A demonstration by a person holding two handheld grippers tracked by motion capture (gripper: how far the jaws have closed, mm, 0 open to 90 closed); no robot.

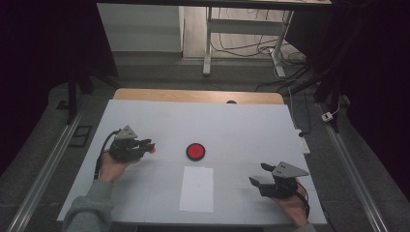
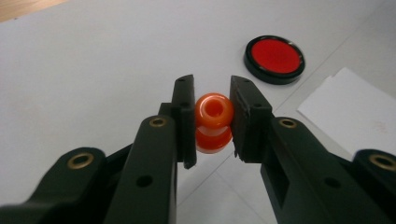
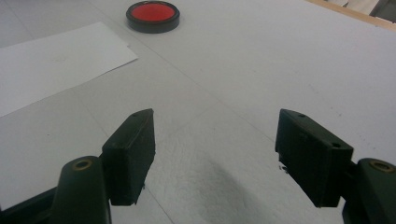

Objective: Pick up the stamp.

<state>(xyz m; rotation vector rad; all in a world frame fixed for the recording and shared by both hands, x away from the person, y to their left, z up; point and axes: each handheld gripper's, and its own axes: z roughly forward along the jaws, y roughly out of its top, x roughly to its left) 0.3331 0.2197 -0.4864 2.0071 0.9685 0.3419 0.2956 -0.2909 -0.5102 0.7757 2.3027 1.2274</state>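
A small orange spool-shaped piece (image 2: 213, 122) with a hole in its top is pinched between the black jaws of my left gripper (image 2: 212, 119); the pads press on both of its sides. From above, that left gripper (image 1: 149, 146) hovers over the table's left part, the orange piece (image 1: 152, 150) showing at its tip. A round black-rimmed red disc (image 1: 196, 151) lies at the table's middle, to the right of the held piece. My right gripper (image 1: 258, 174) rests near the front right, jaws wide apart with nothing between them (image 3: 215, 156).
A white sheet of paper (image 1: 197, 189) lies in front of the red disc (image 2: 274, 58) (image 3: 152, 15). The table (image 1: 241, 125) is covered in white, with a wooden strip at its far edge. Desk legs and cables stand on the floor beyond.
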